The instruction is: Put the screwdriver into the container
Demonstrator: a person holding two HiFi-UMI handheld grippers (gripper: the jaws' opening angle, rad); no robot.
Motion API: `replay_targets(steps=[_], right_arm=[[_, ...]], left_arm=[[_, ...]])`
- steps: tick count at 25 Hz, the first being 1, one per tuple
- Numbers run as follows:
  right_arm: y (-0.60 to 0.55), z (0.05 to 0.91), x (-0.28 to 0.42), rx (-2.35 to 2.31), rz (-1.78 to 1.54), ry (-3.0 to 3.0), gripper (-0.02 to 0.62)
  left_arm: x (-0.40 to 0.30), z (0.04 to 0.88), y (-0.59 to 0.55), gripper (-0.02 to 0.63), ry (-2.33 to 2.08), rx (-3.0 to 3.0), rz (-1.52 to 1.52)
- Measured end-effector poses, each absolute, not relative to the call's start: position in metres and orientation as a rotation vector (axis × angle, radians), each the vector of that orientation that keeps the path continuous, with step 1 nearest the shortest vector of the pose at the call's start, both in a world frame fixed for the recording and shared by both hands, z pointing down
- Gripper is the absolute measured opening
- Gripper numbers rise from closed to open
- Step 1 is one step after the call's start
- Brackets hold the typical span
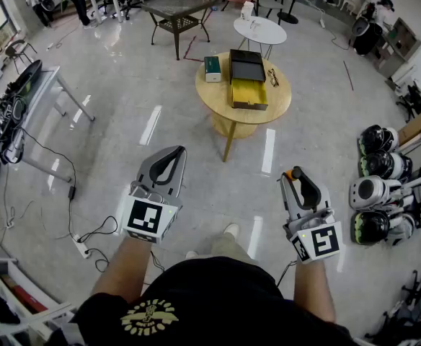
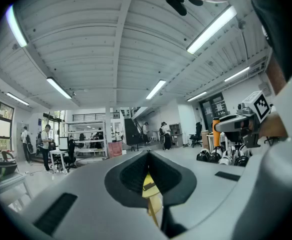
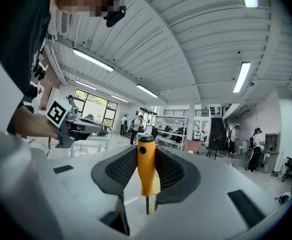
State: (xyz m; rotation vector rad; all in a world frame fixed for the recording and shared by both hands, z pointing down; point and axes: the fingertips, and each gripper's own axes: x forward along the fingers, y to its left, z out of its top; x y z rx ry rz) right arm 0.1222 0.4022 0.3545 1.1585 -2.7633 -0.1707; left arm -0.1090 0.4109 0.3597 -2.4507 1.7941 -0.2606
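Observation:
The screwdriver (image 3: pixel 146 164) has an orange handle and a thin metal shaft that points down. It stands upright in my right gripper (image 3: pixel 146 159), which is shut on the handle. In the head view the handle's end (image 1: pixel 295 172) pokes out of the right gripper (image 1: pixel 302 184) at lower right. The container (image 1: pixel 248 94) is a yellow open box with a black lid (image 1: pixel 246 65), far ahead on a round wooden table (image 1: pixel 279 103). My left gripper (image 1: pixel 165 166) is held at lower left with its pads (image 2: pixel 136 171) together and nothing between them.
A green box (image 1: pixel 212 68) and glasses (image 1: pixel 272 76) also lie on the round table. Several helmets (image 1: pixel 378 186) are stacked at the right. A bench with cables (image 1: pixel 19 103) stands at the left, and a power strip (image 1: pixel 81 245) lies on the floor.

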Motion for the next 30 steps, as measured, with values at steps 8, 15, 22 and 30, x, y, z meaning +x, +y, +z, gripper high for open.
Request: replay_targets(steps=[8, 15, 22, 30], right_arm=[[0.335, 0.358, 0.135, 1.124, -0.121, -2.786, 0.129], [0.299, 0.357, 0.139, 1.098, -0.077, -2.812, 0.128], [0.276, 0.35, 0.148, 1.067, -0.057, -2.835, 0.128], [0.245, 0.353, 0.178, 1.047, -0.029, -2.858, 0.127]], left_arm=[[-0.086, 0.356, 0.35, 0.014, 1.811, -2.47, -0.204], [-0.086, 0.361, 0.316, 0.014, 1.845, -2.468, -0.252], [-0.073, 0.345, 0.291, 0.014, 1.836, -2.437, -0.246], [-0.042, 0.337, 0.261, 0.014, 1.832, -2.411, -0.238]])
